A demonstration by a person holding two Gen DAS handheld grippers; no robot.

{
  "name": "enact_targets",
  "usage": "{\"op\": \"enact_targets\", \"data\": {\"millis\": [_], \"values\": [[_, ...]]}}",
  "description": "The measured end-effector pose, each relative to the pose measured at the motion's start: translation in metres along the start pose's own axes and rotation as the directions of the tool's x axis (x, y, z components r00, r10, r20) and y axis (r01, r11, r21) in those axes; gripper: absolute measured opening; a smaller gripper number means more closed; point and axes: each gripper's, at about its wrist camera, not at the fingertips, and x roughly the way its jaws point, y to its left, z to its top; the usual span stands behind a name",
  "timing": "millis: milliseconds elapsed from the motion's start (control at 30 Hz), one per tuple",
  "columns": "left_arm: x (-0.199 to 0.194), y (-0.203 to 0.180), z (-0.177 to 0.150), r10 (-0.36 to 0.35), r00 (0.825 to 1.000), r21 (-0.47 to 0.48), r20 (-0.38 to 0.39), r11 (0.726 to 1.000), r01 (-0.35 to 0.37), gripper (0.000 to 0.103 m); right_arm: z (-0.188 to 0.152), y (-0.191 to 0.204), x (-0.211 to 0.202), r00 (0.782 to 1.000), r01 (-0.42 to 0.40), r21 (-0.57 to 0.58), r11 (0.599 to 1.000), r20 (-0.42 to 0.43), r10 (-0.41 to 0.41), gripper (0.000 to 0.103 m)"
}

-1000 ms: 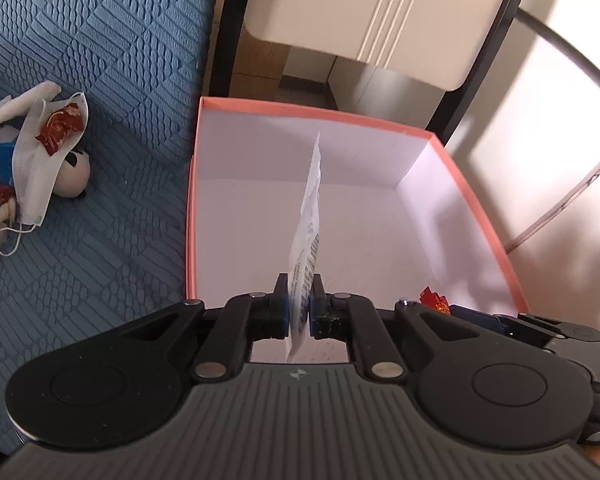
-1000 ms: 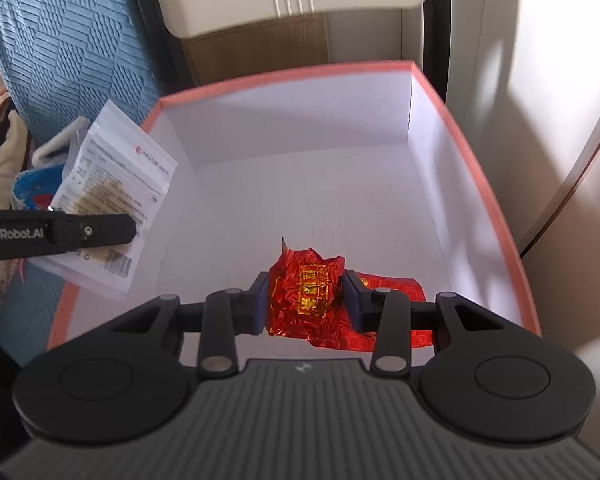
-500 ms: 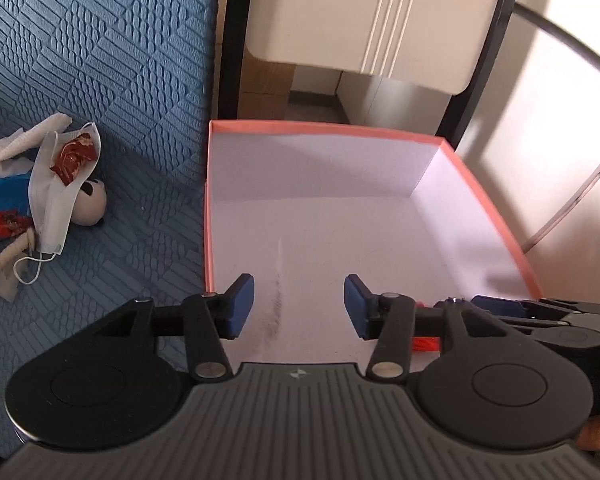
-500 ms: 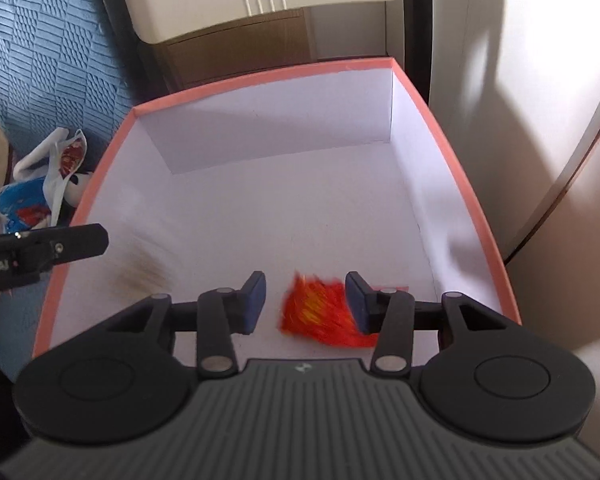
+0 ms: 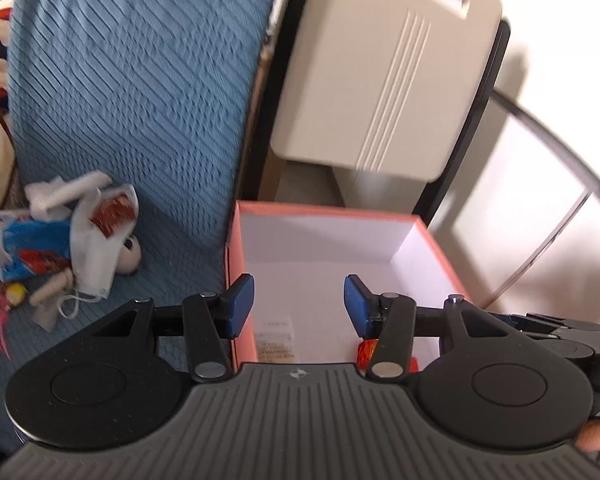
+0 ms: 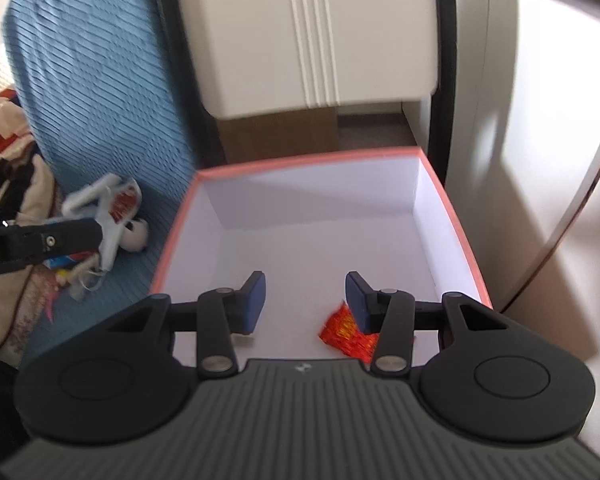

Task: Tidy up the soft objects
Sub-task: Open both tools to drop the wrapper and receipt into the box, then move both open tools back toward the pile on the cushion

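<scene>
Right wrist view: box (image 6: 456, 220) holds red wrapper (image 6: 342, 330), white packet (image 5: 276, 340); both tools spread.

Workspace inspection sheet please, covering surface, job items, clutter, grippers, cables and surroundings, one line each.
Surface: blue textured mat, with a pink-rimmed box standing at its edge.
Job's things: red foil wrapper and white printed packet lie on the box floor; a pile of soft items, including a face mask and small doll, remains on the mat.
Clutter: patterned fabric at far left.
Grippers: left gripper and right gripper both hang over the box, jaws open, holding nothing.
Cables: nothing seen.
Surroundings: beige cabinet behind the box.
</scene>
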Motion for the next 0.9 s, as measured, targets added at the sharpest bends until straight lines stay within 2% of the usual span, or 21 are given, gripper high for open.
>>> {"op": "enact_targets", "data": {"millis": [200, 467, 900], "values": [[-0.046, 0.014, 0.012, -0.015, 0.997, -0.009, 0.073, 1.0, 0.016, 0.056, 0.01, 0.026, -0.032, 0.998, -0.009, -0.022, 1.0, 0.064, 0.011, 0.047], [-0.09, 0.039, 0.013, -0.02, 0.991, -0.015, 0.135, 1.0, 0.022, 0.056, 0.01, 0.062, -0.058, 0.993, -0.018, -0.062, 0.998, 0.113, 0.024, 0.047], [-0.139, 0.096, 0.002, 0.013, 0.982, -0.04, 0.189, 0.999, -0.006, 0.056, -0.003, 0.129, -0.08, 0.991, -0.043, -0.131, 0.991, 0.122, 0.059, 0.047]]}}
